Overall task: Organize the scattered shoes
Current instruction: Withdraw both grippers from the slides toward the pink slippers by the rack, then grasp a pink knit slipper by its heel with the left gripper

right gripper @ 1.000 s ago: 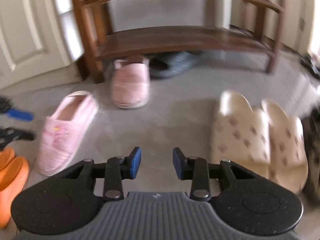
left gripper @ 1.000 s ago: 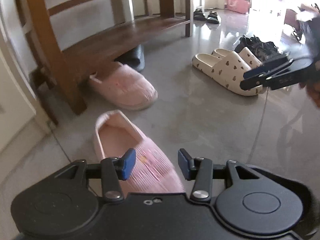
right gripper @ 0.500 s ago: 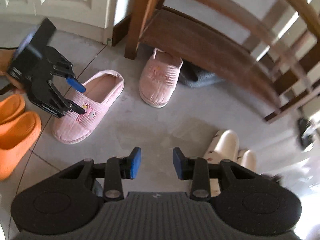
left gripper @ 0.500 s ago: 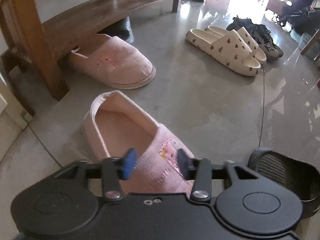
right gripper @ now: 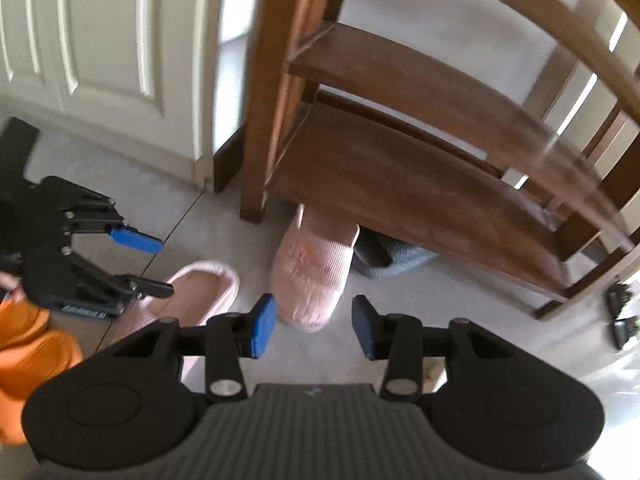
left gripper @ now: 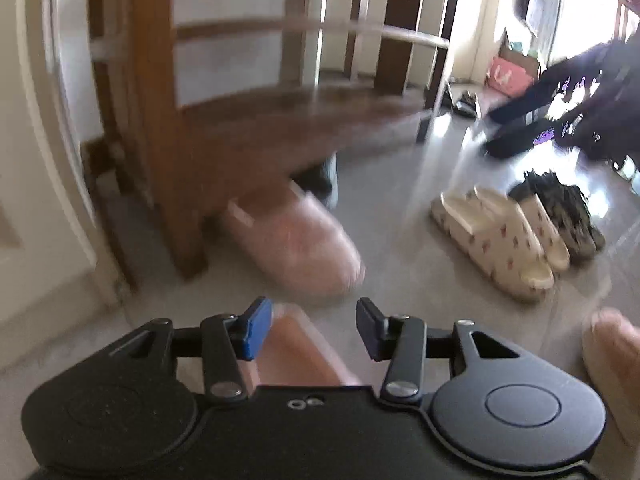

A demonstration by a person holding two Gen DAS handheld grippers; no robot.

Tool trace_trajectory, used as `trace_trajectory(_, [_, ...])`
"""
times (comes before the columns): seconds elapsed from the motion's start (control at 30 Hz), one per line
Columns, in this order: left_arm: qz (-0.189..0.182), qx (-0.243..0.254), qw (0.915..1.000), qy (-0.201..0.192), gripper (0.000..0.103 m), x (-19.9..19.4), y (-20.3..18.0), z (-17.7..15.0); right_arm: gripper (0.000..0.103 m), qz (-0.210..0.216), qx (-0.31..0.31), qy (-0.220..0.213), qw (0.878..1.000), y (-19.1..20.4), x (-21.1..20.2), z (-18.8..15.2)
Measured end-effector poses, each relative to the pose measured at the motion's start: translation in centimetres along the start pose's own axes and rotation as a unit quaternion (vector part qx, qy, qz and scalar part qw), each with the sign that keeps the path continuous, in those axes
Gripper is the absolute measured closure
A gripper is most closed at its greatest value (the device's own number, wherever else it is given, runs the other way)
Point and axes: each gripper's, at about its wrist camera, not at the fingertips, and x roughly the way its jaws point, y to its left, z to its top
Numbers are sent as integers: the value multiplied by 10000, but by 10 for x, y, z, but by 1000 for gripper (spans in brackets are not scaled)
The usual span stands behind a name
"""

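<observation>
Orange slippers (right gripper: pixel 32 344) far left on the floor. Left gripper (right gripper: pixel 154 268) over the heel of the near pink slipper (right gripper: pixel 192 292), jaws opening, pads clear of it. Second pink slipper (right gripper: pixel 312 272) sits half under the wooden rack (right gripper: pixel 400 184). Right gripper (right gripper: pixel 314 326) jaws opening, nothing between. Cream slides (left gripper: pixel 500 240) far right.

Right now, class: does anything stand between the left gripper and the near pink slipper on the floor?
Nothing visible does. The left gripper hangs just above the near pink slipper, jaws opening with nothing between them.
</observation>
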Motion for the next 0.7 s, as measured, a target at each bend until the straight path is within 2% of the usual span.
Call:
trace_trajectory(0.1, [54,41,9999,-126,54,37,-16,17,57,414,572,-109,9974,-34,30,-16])
trace_trajectory(0.13, [118,79,9998,-154,54,63,-23,24,57,452,658,-213,9966,-44,37,-22])
trace_trajectory(0.2, [225,41,9996,-187,55,81,-26,26,57,400,842,-483,9945,-65,50,-41])
trace_trajectory(0.23, [438,-180,9986,-234,54,96,-29,26,57,334,946,-620,9930,-73,55,-51])
trace_trajectory(0.33, [689,-637,9946,-434,54,99,-32,19,57,358,1103,-721,9906,-86,74,-66])
trace_trajectory(0.43, [923,-1088,9879,-607,54,90,-36,7,57,591,777,-573,9936,-92,95,-57])
trace_trajectory(0.47, [995,-974,9888,-535,54,92,-39,7,57,628,620,-574,9944,-93,101,-51])
trace_trajectory(0.53, [1129,-623,9908,-417,54,100,-43,13,57,929,757,-630,9908,-104,116,-34])
trace_trajectory(0.6, [1235,-196,9915,-365,53,111,-45,25,57,1071,915,-698,9876,-113,124,-32])
trace_trajectory(0.7, [1032,-182,9942,-227,52,138,-40,48,57,1133,1035,-759,9852,-126,133,-36])
